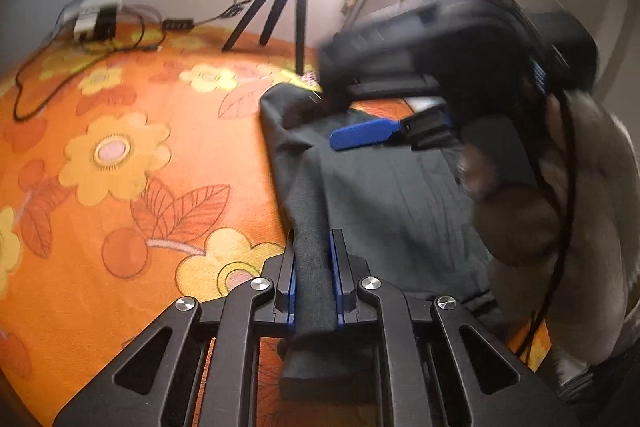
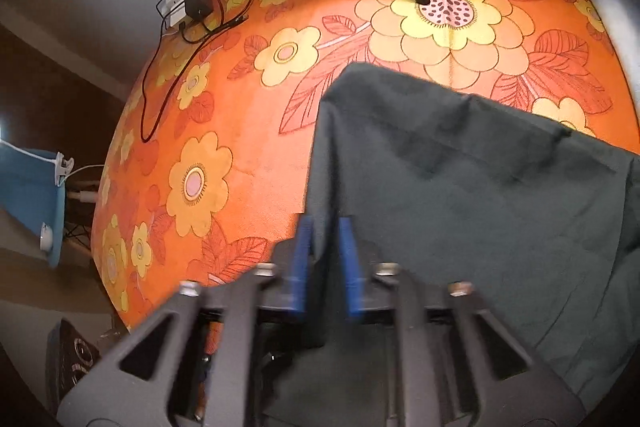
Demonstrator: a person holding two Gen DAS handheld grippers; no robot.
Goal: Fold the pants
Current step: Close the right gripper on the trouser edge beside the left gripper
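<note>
Nearest in the left wrist view: left gripper (image 1: 314, 283) clamped narrow on a thick rolled edge of the dark grey-green cotton pants (image 1: 380, 195), blue pads pressing the fold from both sides. Pants spread flat on the orange flower-printed table cover (image 1: 120, 147), long axis running from the 6 o'clock grip up toward 12 o'clock, far corner ending near 11 o'clock of the cloth. Beyond, at 2 o'clock, right gripper (image 1: 360, 137) blurred, one blue finger lying over the cloth, carried by a person's hand (image 1: 516, 223) in a pale sleeve.

Right wrist view: right gripper (image 2: 326, 247) with blue fingers (image 2: 302, 259) standing partly apart, a fold of the pants (image 2: 460, 187) between them; too blurred to tell whether the pads press it. Cloth reaching from 6 o'clock out toward 12 and 3 o'clock, its far edge straight.

Farther off: black tripod (image 1: 276, 3) at 12 o'clock, white power adapter with black cables (image 1: 94, 17) at 10 o'clock.
</note>
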